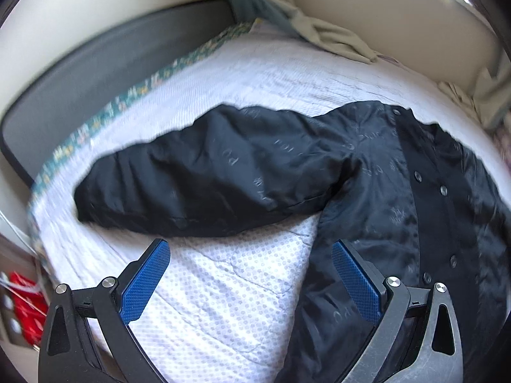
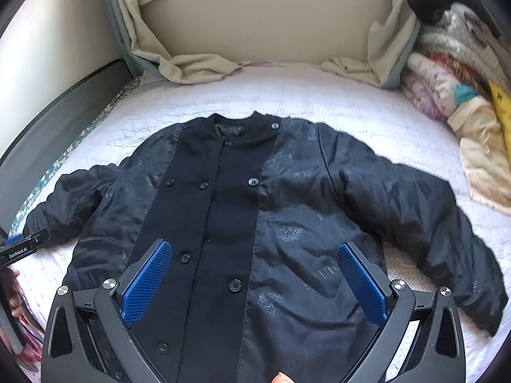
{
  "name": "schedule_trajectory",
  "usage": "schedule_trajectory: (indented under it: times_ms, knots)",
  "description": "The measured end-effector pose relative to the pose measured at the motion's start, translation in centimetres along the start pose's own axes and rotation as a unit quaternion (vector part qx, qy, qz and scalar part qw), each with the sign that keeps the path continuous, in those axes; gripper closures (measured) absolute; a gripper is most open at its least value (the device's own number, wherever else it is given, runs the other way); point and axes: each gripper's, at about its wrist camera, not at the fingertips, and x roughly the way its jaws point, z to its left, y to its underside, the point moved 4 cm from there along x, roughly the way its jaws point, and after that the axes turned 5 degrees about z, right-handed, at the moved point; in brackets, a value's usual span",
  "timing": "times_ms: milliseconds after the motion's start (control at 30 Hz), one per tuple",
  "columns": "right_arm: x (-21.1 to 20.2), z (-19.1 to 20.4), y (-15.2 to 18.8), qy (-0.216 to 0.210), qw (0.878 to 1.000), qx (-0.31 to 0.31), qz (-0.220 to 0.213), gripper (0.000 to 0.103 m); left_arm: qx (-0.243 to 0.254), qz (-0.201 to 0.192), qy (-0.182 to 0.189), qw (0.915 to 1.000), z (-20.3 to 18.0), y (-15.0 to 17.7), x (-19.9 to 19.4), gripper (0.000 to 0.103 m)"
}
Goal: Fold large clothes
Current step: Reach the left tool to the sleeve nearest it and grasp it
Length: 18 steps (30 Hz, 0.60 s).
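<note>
Right tongs (image 2: 254, 282) agape over jacket (image 2: 255, 223) | left tongs (image 1: 250, 282) agape beside sleeve (image 1: 198, 172)

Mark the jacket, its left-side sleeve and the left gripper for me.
jacket (image 2: 236, 210): right wrist view, front button placket.
sleeve (image 1: 198, 172): left wrist view, mid-sleeve.
left gripper (image 1: 250, 282): left wrist view, between fingertips.

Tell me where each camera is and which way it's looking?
Left wrist: sits on the left gripper, looking forward along its open blue fingers at the black jacket, mostly one sleeve, on the white bedspread; no hand shows.
Right wrist: sits on the right gripper, open above the jacket's buttoned front, facing the curtains at the far end; a fingertip shows at the bottom edge.
Shared: the jacket, bedspread and curtains.
</note>
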Motion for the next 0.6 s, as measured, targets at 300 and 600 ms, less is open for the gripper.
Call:
schedule_trajectory:
  times_ms: [300, 600]
  knots:
    - [1.9, 0.3, 0.3, -0.05, 0.998, 0.02, 0.04, 0.0, -0.158, 0.036, 0.11, 0.9807, 6.6, -0.7, 3.7, 0.006]
    - [2.7, -0.1, 0.1, -0.053, 0.997, 0.03, 0.045, 0.0, -0.324, 0.069, 0.191, 0.9239, 13.1, 0.0, 8.1, 0.01]
